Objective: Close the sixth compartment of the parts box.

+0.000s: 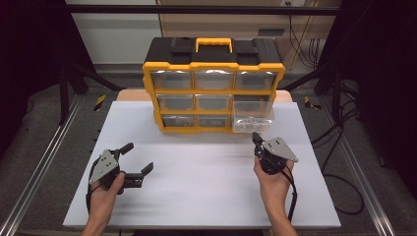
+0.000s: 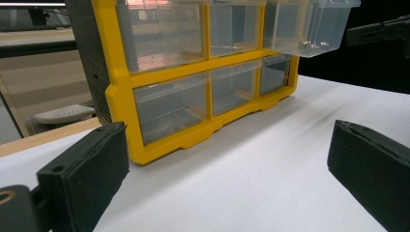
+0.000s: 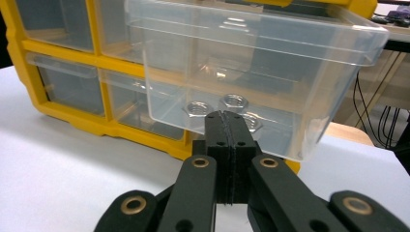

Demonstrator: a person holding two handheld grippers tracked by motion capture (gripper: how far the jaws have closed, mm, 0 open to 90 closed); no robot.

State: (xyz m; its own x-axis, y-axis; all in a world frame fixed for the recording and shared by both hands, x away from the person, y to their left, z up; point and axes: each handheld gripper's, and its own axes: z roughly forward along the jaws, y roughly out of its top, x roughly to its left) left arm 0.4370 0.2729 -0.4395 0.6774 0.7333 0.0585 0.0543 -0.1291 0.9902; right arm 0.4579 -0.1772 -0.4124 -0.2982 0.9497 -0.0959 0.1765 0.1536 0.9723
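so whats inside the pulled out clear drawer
Three metal hex nuts lie on the floor of the drawer, seen through its clear front. The shut right tongs cover part of the nearest nut, so anything small behind them cannot be seen.

Overall light: even, from overhead; white table board (image 1: 206,187) bright, surroundings dark.
Glare: pale highlights on the top row of clear drawers of the yellow and black plastic organiser cabinet (image 1: 213,78); pinkish reflection in the left gripper view.
Shadows: soft, faint beneath the cabinet.
Focus: high view slightly soft; black jaw pads blurred at the frame bottoms.
Distortion: mild wide-angle stretch at edges.
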